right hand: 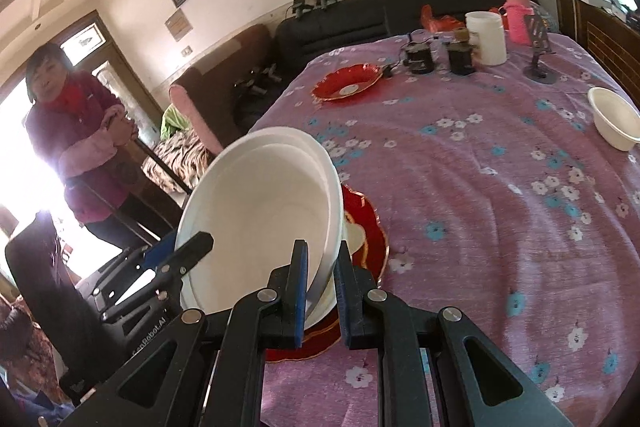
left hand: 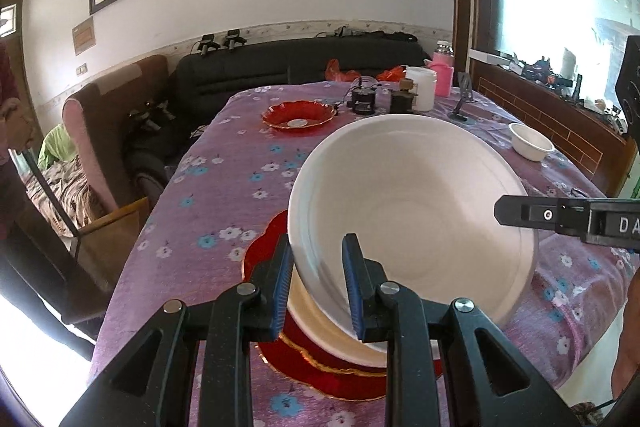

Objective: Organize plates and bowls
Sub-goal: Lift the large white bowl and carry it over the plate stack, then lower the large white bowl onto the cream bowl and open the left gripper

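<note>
Both claws grip one large white bowl [left hand: 416, 211]: left claw [left hand: 318, 287] clamped on its rim at lower centre, right claw [right hand: 322, 291] likewise. It hangs tilted over a white dish on a red plate [left hand: 320, 367]. Still apart on the surface [left hand: 224, 187]: another red plate [left hand: 298, 115] upper centre, a small white bowl [left hand: 530, 142] at right, so sorting looks partway.

My left gripper [left hand: 317, 263] and right gripper [right hand: 322, 269]: black angular plastic arms, silver round pivot screws, ribbed blue pads lining the fingers [left hand: 352, 281], white lettering along one side.
</note>
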A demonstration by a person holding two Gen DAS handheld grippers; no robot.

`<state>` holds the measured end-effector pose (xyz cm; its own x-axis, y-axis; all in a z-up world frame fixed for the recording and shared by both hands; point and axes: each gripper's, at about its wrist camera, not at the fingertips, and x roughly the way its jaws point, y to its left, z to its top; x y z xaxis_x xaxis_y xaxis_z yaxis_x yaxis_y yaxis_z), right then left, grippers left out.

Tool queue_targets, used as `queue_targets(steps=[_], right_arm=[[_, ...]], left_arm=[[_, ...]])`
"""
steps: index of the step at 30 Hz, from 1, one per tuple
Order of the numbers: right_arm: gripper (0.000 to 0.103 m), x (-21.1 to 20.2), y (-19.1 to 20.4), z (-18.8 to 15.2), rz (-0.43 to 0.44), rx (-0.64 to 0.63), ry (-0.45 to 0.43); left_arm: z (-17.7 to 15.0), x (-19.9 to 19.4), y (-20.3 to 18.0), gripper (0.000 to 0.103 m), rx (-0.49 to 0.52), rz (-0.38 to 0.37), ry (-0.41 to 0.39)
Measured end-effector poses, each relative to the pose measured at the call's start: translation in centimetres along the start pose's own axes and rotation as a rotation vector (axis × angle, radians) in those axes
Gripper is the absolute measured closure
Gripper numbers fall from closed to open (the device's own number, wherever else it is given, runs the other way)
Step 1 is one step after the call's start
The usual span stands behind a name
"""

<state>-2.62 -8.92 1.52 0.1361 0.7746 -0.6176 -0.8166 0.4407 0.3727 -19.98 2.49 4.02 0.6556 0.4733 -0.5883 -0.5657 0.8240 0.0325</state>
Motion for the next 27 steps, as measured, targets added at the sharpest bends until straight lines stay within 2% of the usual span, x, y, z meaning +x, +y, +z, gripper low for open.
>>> queue_targets(steps=[12,27], right_arm=[[0.087,2.5,0.0,-0.7,0.024,0.021,0.065],[0.086,2.9,-0.3,-0.8,0.044,0.028,0.082]], left_arm=[[-0.6,1.3,1.4,0.080,-0.034,0.012,0.045],[-0.5,2.0,1.5,0.080,-0.032,0.017,0.060]])
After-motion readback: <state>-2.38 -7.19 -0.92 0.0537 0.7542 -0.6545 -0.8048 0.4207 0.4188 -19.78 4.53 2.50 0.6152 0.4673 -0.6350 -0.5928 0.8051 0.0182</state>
